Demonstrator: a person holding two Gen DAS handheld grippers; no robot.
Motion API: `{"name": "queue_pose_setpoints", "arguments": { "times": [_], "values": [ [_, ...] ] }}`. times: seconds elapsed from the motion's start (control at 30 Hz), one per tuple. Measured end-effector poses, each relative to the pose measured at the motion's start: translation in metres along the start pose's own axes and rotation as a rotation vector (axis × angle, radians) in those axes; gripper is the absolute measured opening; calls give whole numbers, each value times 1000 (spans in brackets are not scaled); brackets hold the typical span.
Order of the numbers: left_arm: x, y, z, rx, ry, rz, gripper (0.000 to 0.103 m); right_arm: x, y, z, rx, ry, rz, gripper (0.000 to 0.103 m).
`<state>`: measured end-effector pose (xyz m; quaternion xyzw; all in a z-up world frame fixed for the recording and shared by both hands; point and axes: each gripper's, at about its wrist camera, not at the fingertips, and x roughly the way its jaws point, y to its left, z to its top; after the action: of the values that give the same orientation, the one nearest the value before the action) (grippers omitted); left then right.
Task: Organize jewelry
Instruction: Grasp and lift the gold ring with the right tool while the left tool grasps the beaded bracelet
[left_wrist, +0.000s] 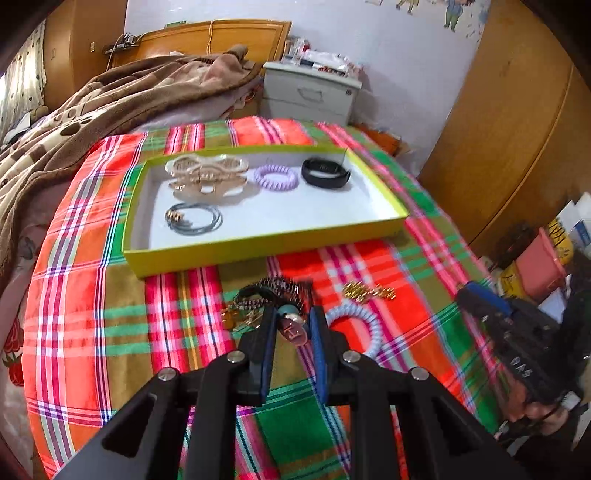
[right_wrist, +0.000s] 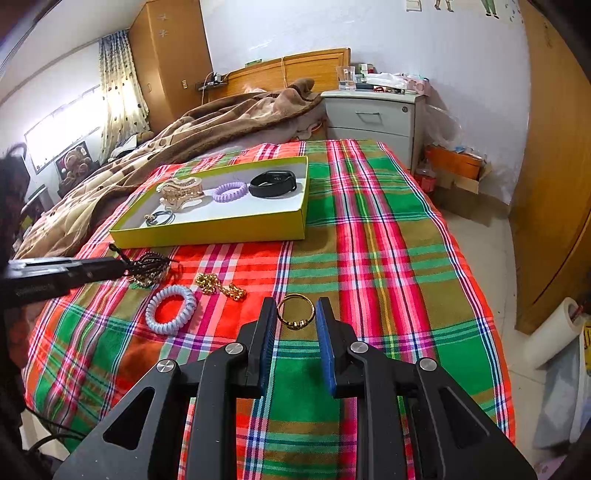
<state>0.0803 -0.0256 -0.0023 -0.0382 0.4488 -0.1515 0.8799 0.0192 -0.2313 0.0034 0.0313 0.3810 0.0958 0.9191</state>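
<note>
Your right tongs (right_wrist: 295, 314) hold a gold ring (right_wrist: 295, 312) between the blue pads, hoop upright, clear of the plaid cloth (right_wrist: 388, 240); the pads sit at the hoop's sides, so I read it as gripped, and the wide spacing just matches the hoop. Your left tongs (left_wrist: 291, 325) are part-closed around a tangled bundle of dark braided bracelets with a pinkish charm (left_wrist: 280, 306); I can't tell whether the pads actually bite or only straddle it. In the right view that bundle looks raised a little at the tip, so probably held. Still loose on the cloth, just beyond the tongs: a pale blue spiral hair tie (right_wrist: 170, 309) and a gold chain (right_wrist: 221, 286), near each other but apart. Further out, the yellow box lid used as a tray (left_wrist: 266, 254) lies flat and open-topped, so drops from above are easy. In it: grey cord loops with gold ends (left_wrist: 195, 218) near the front left, a beige claw clip (left_wrist: 207, 177) back left, a purple spiral hair tie (left_wrist: 276, 176) in the middle, a black fitness band (left_wrist: 325, 172) back right, all spaced apart. The front right floor is bare; that looks the obvious spot for the ring.
</note>
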Motion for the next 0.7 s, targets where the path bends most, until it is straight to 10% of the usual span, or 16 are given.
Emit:
{"name": "queue_pose_setpoints", "arguments": {
  "times": [0.53,0.7],
  "values": [
    [-10,28,-11,-58,-9,27,8,-1,6,0,-16,-2,11,23],
    [-5,26,-16,-42,8,27,35,3,6,-1,-9,5,16,23]
  ]
}}
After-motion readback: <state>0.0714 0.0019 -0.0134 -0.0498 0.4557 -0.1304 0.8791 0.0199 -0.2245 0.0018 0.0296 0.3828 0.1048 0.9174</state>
